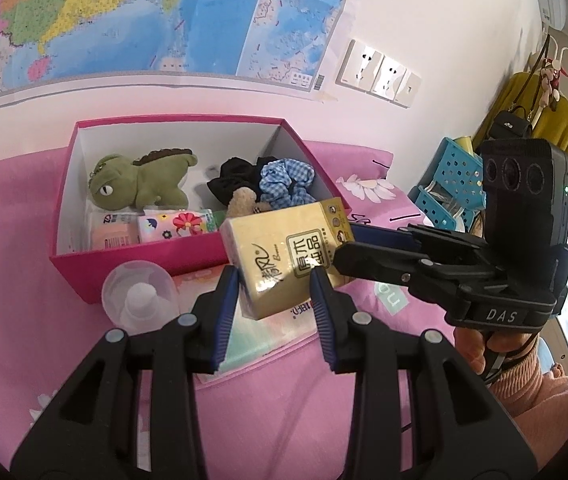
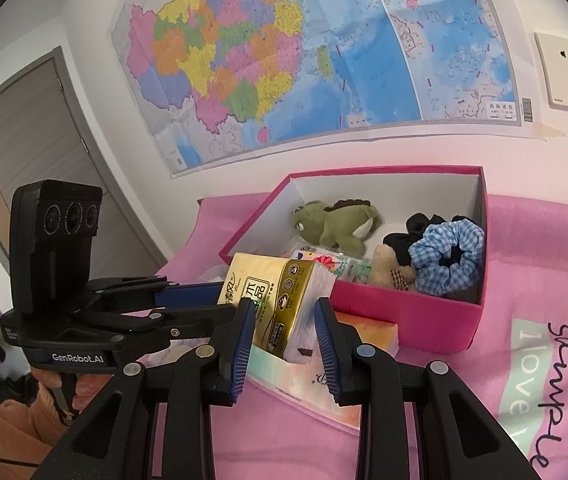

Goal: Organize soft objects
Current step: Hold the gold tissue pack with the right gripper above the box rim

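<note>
Tissue pack (image 1: pixel 288 252), golden, is held above the pink bed (image 1: pixel 24 288) just in front of the pink box (image 1: pixel 132 264), clamped at once by the left gripper (image 1: pixel 274 280) and the right gripper (image 2: pixel 284 312), both narrowly parted.

The gold tissue pack (image 1: pixel 290 246) hides part of the pink box's (image 1: pixel 136 258) front wall.
</note>
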Demonstrator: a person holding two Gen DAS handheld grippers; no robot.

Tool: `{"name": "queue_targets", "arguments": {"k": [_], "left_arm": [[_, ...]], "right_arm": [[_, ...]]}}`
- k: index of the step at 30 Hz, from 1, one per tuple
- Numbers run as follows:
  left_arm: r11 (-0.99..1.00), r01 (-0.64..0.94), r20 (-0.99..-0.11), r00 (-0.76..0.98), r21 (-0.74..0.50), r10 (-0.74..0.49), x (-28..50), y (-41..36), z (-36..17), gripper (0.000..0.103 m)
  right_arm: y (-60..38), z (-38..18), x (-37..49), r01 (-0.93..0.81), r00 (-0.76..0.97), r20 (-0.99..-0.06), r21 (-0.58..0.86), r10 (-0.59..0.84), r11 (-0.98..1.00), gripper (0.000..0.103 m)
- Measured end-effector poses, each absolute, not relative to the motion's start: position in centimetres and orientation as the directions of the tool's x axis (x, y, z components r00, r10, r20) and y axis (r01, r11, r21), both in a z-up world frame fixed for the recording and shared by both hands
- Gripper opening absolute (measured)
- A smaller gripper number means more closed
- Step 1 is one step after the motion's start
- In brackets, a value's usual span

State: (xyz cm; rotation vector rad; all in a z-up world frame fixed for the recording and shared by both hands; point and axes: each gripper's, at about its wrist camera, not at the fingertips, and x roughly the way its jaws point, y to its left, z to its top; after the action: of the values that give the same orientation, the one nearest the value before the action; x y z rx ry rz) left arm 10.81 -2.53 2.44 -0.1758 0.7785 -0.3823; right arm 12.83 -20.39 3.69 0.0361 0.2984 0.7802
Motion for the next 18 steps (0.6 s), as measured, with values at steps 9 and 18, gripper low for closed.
{"name": "queue_targets", "arguments": {"k": [9,18], "left_arm": [[0.919,0.268,-0.649,0.650,-0.290,-0.394,11.31,-2.43,2.58,0.038],[0.921,0.265,-0.651,0.652,-0.285,-0.389,11.85,-2.43,2.68,0.038]], "right_arm": [[-20.36,4.15,13.02,-0.686,0.675,-0.245,0.139,0.696,0.715,0.031],[-20.30,4.51,13.35,-0.685,0.677,-0.238,0.141,0.697,0.714,0.031]]}}
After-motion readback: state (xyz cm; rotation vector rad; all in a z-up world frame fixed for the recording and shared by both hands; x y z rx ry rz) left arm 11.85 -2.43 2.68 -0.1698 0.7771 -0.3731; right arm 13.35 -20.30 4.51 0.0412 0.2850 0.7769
